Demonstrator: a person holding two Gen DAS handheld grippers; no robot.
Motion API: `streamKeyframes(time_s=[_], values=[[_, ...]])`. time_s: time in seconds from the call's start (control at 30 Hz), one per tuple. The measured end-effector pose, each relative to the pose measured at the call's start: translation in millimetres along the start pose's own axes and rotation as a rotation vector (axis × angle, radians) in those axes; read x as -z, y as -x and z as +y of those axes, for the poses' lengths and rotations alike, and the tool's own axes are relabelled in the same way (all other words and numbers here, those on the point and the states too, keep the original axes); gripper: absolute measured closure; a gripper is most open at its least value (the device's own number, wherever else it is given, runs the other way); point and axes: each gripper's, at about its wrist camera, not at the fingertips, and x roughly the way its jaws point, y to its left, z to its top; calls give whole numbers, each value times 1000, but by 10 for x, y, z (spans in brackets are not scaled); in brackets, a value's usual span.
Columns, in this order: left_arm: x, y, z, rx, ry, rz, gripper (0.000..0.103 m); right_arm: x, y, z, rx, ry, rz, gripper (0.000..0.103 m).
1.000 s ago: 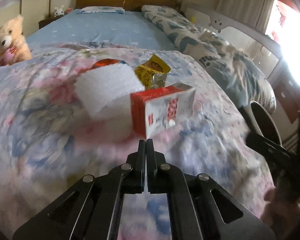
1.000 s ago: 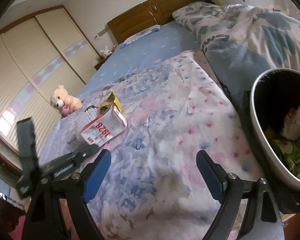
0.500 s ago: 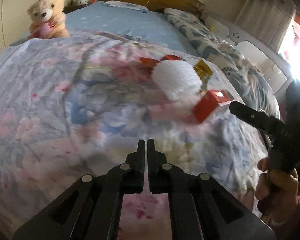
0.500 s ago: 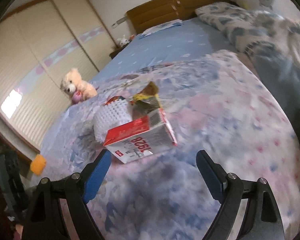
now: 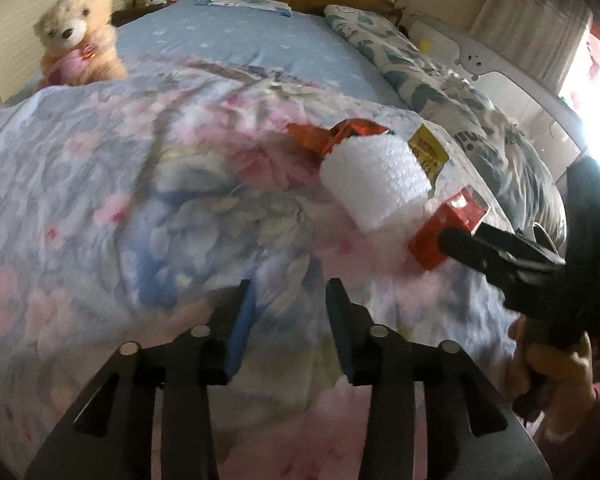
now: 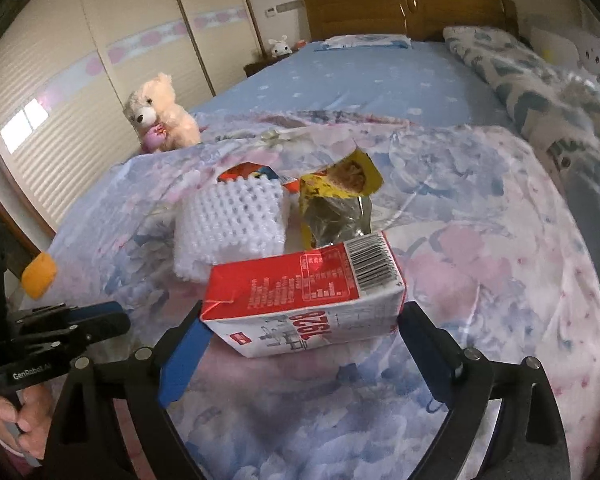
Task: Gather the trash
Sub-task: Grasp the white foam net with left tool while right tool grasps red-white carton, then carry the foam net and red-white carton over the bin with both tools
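A pile of trash lies on the flowered bedspread (image 6: 480,280): a red and white carton (image 6: 312,300), a white foam net (image 6: 232,228), a yellow snack packet (image 6: 340,200) and a red wrapper (image 5: 340,136) behind them. My right gripper (image 6: 304,320) is open and straddles the carton, one blue finger at each end; a firm press does not show. My left gripper (image 5: 290,300) hovers over bare bedspread, left of and nearer than the foam net (image 5: 376,180). Its jaws are opening and nothing is between them.
A cream teddy bear (image 6: 160,112) sits at the bed's far left edge. A rolled patterned quilt (image 5: 440,80) lies along the right side. The wooden headboard (image 6: 412,8) and a sliding wardrobe (image 6: 80,80) stand beyond. A hand (image 6: 4,416) holds the left gripper's handle.
The left jaws, shut in both earlier frames, now stand parted. The right gripper has come from beside the bin up to the carton, and its fingers now flank it.
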Motion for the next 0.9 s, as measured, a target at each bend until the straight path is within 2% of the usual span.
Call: streamKeyframes(time_s=[0.17, 0.2, 0.37, 0.4, 0.43, 0.47, 0.7, 0.9], values=[[-188, -159, -236, 12, -33, 0, 60, 43, 111, -39, -31, 10, -11, 11], [-219, -188, -282, 13, -40, -1, 58, 62, 148, -71, -40, -2, -13, 11], [-352, -386, -513, -18, -68, -16, 58, 194, 431, -325, -51, -89, -44, 11], [-373, -418, -530, -17, -68, -15, 65, 229, 493, -380, -49, -105, -52, 11], [-383, -438, -548, -12, -67, -17, 84, 255, 542, -422, -45, -119, -56, 11], [-392, -462, -578, -9, -70, -12, 87, 295, 604, -470, -44, -134, -62, 11], [-217, -304, -787, -10, -83, -33, 90, 501, 898, -695, -19, -205, -88, 11], [73, -136, -1040, 45, -85, -22, 90, 672, 1132, -817, -15, -251, -115, 11]])
